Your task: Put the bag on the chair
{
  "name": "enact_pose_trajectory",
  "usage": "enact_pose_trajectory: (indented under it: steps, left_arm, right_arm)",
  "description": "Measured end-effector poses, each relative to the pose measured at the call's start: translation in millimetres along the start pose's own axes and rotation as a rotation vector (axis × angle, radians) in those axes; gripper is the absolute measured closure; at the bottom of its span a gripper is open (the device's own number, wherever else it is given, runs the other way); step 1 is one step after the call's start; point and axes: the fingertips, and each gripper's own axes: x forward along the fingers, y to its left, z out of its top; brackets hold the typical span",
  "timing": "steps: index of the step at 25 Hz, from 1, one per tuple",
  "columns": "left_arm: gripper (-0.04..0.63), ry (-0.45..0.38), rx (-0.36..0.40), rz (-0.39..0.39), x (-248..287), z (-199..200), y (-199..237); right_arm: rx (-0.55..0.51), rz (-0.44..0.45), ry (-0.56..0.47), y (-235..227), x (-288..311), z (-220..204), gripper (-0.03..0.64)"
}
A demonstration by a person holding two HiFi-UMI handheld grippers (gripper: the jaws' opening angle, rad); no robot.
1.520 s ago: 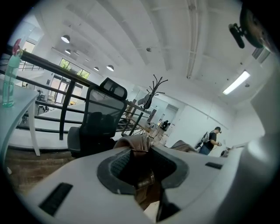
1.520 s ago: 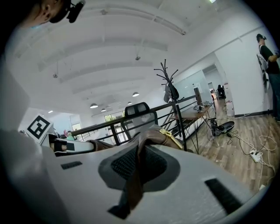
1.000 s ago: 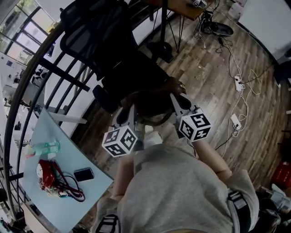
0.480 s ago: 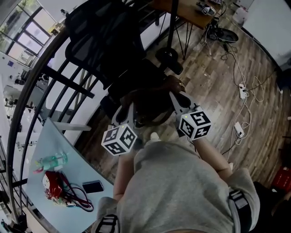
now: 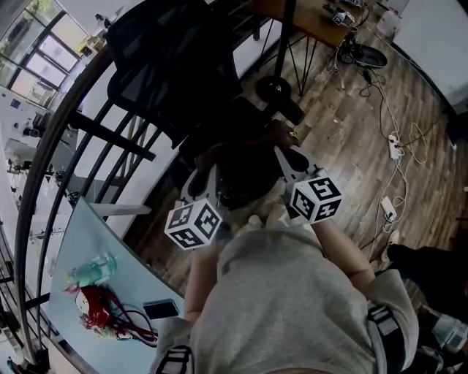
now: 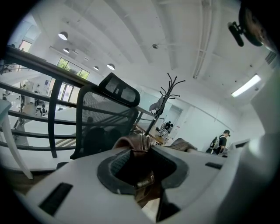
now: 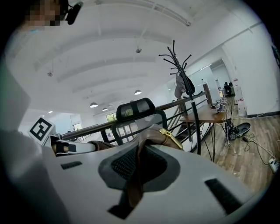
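Note:
A dark brown leather bag (image 5: pixel 245 172) hangs between my two grippers, just above the front of a black mesh office chair (image 5: pixel 172 55). My left gripper (image 5: pixel 202 184) is shut on the bag's zipped edge (image 6: pixel 141 143), and the leather fills its jaws. My right gripper (image 5: pixel 287 162) is shut on a brown strap with a gold buckle (image 7: pixel 168 136). The chair's headrest and backrest (image 6: pixel 107 116) stand straight ahead of the left gripper (image 6: pixel 144 159). They also rise behind the bag from the right gripper (image 7: pixel 136 162). The chair seat (image 5: pixel 238 120) lies mostly hidden under the bag.
A dark railing (image 5: pixel 80 124) runs along the left. A pale blue table (image 5: pixel 139 281) at lower left carries a bottle (image 5: pixel 91 272), a phone (image 5: pixel 161 309) and a red item with cables (image 5: pixel 99 314). A wooden desk (image 5: pixel 311 22) and floor cables (image 5: pixel 395 150) lie beyond.
Both grippers keep their hold on the bag. The view has shifted: the blue table slid down and right in the head view, and a dark shape entered at lower right.

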Motion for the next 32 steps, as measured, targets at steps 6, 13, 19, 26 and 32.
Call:
enact_pose_trajectory:
  steps: [6, 13, 19, 26, 32]
  left_arm:
    - [0.509, -0.001, -0.026, 0.018, 8, 2, 15]
    - [0.509, -0.009, -0.046, 0.061, 24, 4, 36]
    - [0.509, 0.005, -0.076, 0.095, 52, 0, 59]
    - [0.509, 0.037, -0.094, 0.138, 96, -11, 86]
    - [0.509, 0.069, -0.123, 0.182, 130, -30, 112]
  right_arm:
    - [-0.002, 0.024, 0.022, 0, 21, 0, 0.601]
    - [-0.009, 0.077, 0.047, -5, 58, -6, 0.601]
    - [-0.018, 0.114, 0.083, -18, 101, -11, 0.601]
    - [-0.024, 0.149, 0.142, -44, 149, -31, 0.601]
    - [-0.023, 0.167, 0.199, -64, 193, -57, 0.601]
